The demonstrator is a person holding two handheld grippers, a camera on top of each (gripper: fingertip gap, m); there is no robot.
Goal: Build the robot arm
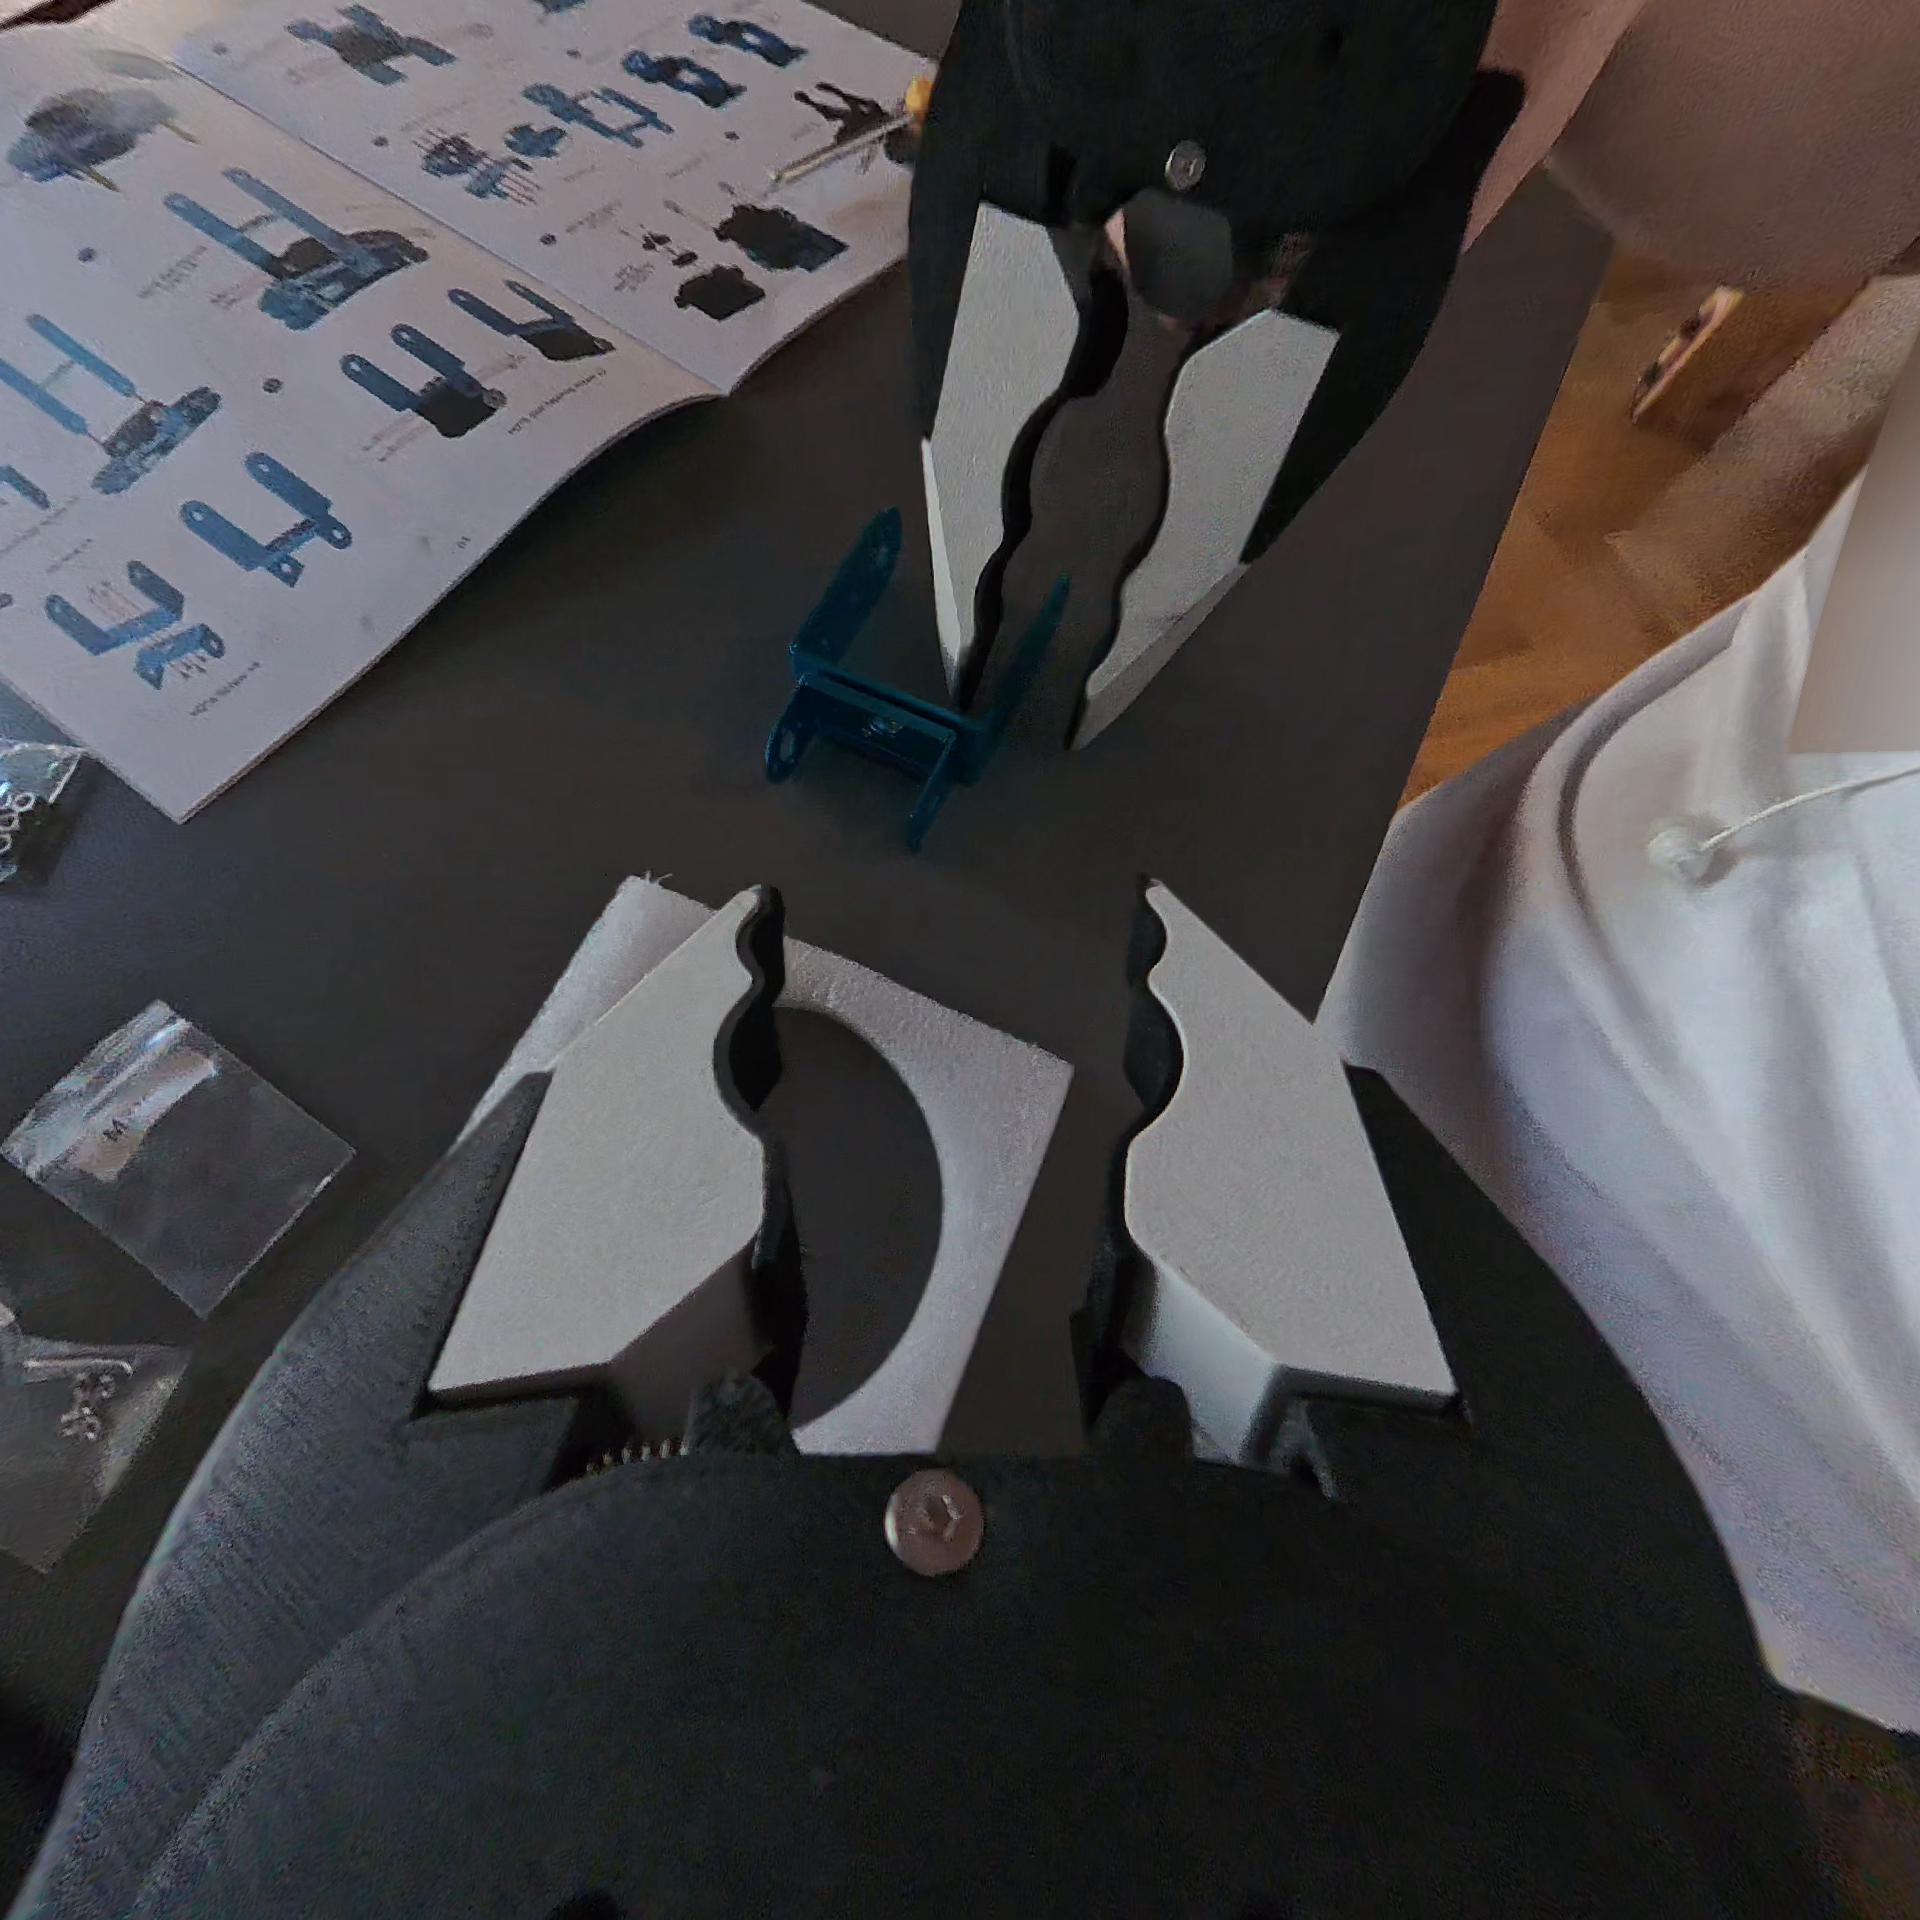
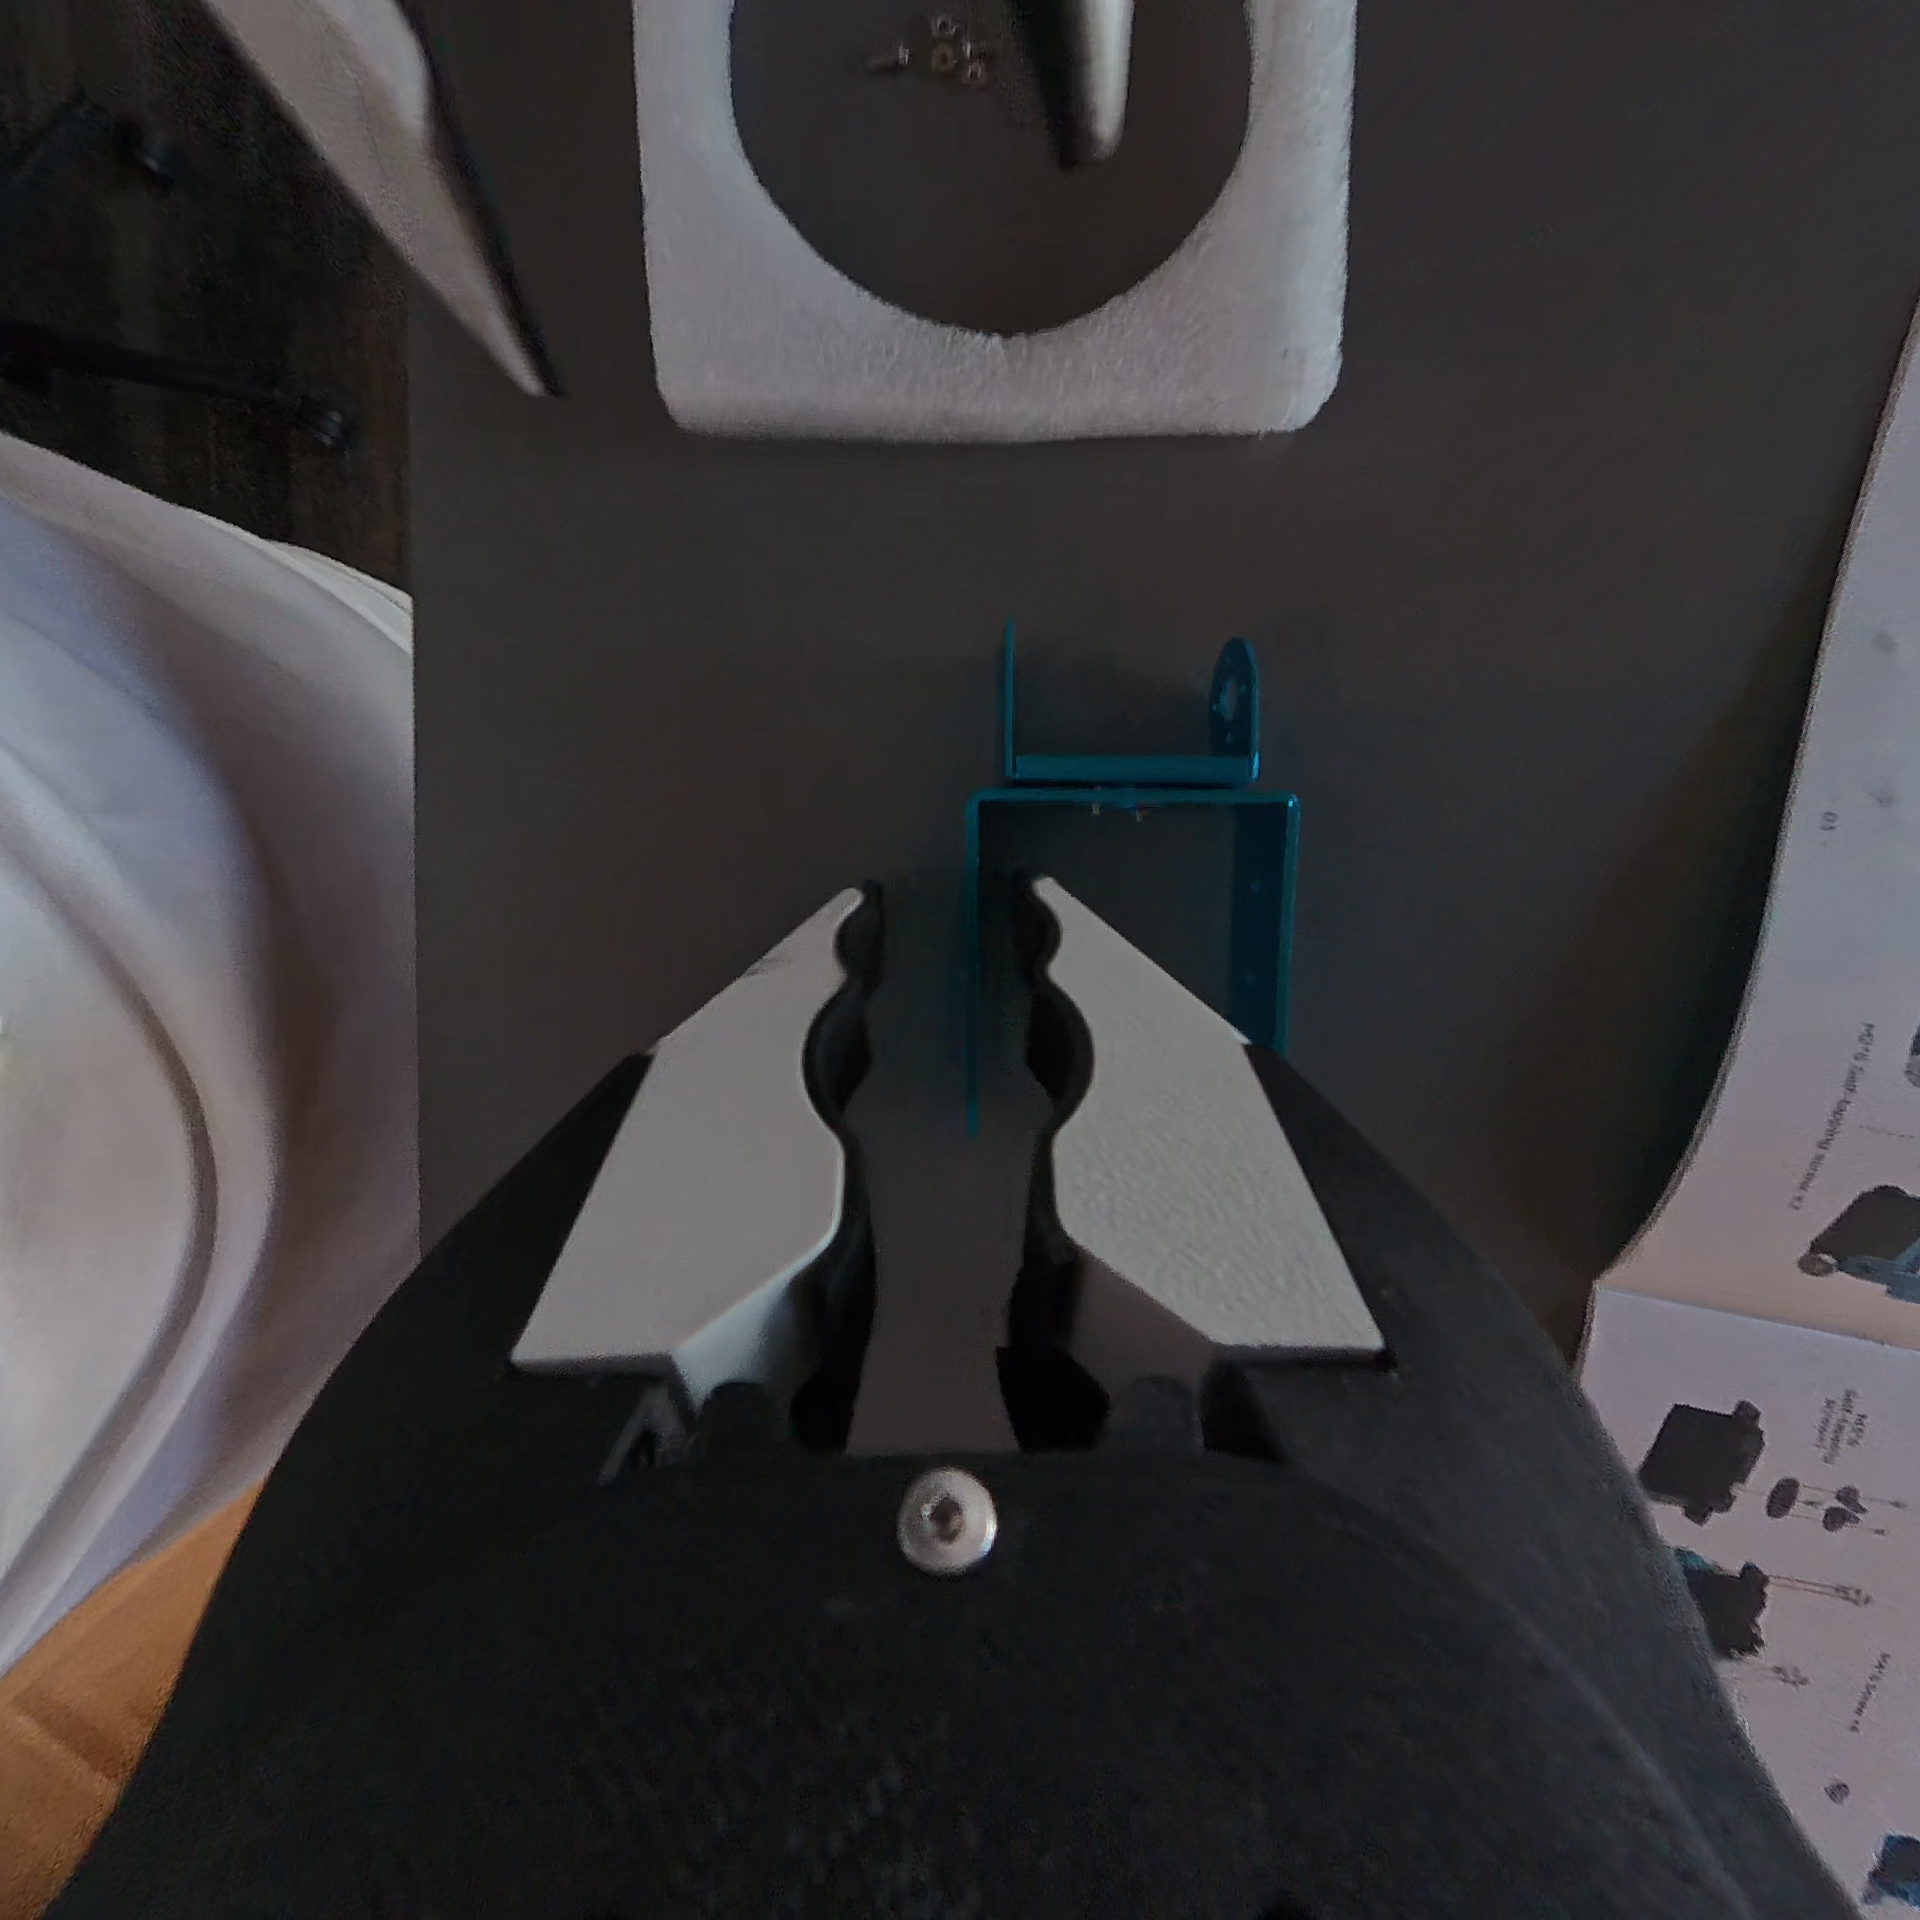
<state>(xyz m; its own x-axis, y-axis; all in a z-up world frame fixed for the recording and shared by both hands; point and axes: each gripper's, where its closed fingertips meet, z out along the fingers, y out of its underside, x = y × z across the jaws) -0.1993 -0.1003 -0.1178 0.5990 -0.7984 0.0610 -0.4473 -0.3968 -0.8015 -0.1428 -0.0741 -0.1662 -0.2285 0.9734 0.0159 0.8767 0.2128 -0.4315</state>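
Note:
Two blue metal U-brackets (image 2: 1273, 914), joined back to back, lie on the dark table. My right gripper (image 2: 951, 888) is open a little, and its fingers straddle one side wall of the larger bracket without closing on it. The left wrist view shows this from the opposite side: the right gripper (image 1: 1023, 707) points down over the brackets (image 1: 883, 727). My left gripper (image 1: 956, 894) is wide open and empty. It hovers above a white foam square (image 1: 997, 1091) with a round hole, just short of the brackets.
An open instruction booklet (image 1: 343, 343) lies at the far left. Clear bags of small hardware (image 1: 177, 1153) lie left of my left gripper. Small screws (image 2: 940, 52) sit inside the foam square's (image 2: 987, 384) hole. A person in white clothing (image 1: 1610, 1039) is at the table's edge. Tip to tip, the grippers are about 9 cm apart. About 5 cm separates my left fingertips from the white foam square (image 1: 997, 1091). It turns up in the right wrist view (image 2: 726, 315) as well.

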